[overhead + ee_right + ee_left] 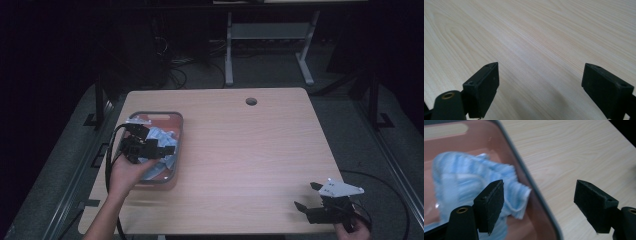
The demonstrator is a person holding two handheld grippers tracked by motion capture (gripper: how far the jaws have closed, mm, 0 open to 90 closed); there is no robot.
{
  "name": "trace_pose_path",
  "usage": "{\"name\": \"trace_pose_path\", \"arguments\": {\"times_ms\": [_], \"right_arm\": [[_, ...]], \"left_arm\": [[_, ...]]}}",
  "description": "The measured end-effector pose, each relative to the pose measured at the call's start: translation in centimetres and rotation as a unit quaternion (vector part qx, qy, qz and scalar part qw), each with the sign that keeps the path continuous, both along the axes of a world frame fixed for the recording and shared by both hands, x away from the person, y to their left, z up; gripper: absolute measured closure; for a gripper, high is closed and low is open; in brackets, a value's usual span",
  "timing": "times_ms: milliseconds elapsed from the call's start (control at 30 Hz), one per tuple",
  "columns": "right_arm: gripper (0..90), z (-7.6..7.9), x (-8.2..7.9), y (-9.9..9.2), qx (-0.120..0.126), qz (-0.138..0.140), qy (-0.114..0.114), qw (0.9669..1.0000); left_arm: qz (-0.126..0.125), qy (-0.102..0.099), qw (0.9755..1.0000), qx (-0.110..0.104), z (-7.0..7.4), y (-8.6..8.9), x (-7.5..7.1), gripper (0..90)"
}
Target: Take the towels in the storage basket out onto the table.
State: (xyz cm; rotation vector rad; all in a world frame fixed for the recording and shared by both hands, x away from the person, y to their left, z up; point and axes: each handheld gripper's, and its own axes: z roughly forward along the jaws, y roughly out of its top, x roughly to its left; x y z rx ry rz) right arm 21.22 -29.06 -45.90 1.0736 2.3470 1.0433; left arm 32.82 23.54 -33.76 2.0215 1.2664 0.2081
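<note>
Cloth (474,182), blue-white striped: lying crumpled in pink tray (534,185), ungrasped; pickup pending. Left hand-held gripper (167,145): jaws spread, straddling tray rim, cloth by one jaw. Right hand-held gripper (306,196): spread, idle over bare table (536,37). Left gripper view alone shows stripes.

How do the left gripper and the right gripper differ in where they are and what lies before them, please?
The left gripper hangs over the tray at the table's left side; the right gripper sits near the right front corner. A blue-and-white cloth lies by the left gripper's jaws, while bare wood faces the right gripper. Both stand open and hold nothing.
</note>
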Motion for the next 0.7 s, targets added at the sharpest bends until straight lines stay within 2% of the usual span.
{"name": "trace_pose_path", "arguments": {"times_ms": [33,67,200,300,400,500,633,700], "right_arm": [[13.8,0.0,0.0,0.0,0.000,0.000,0.000,1.0000],[13.9,0.0,0.0,0.1,-0.001,-0.001,0.002,1.0000],[13.9,0.0,0.0,0.2,-0.002,0.002,-0.002,1.0000],[13.9,0.1,-0.1,0.1,-0.003,0.001,-0.001,1.0000],[13.9,0.1,-0.1,0.1,-0.002,0.001,-0.001,1.0000],[13.9,0.1,-0.1,0.2,-0.003,0.002,-0.001,1.0000],[13.9,0.1,-0.1,0.2,-0.003,0.004,-0.005,1.0000],[13.9,0.1,-0.1,0.2,-0.001,0.003,-0.003,1.0000]], "left_arm": [[0.000,0.000,1.0000,0.000,0.0,0.0,0.0,24.1],[0.013,0.002,0.9999,0.001,-0.3,0.5,0.0,24.1],[0.032,0.007,0.9994,0.010,-1.0,1.1,0.2,24.1],[0.038,0.012,0.9991,0.014,-1.4,1.3,0.5,24.1],[0.051,0.022,0.9981,0.026,-2.0,1.4,1.2,24.3],[0.067,0.025,0.9967,0.040,-2.5,1.6,2.1,24.4],[0.084,0.040,0.9946,0.047,-3.1,1.6,3.2,24.4],[0.094,0.045,0.9928,0.060,-3.4,1.7,3.8,24.5]]}}
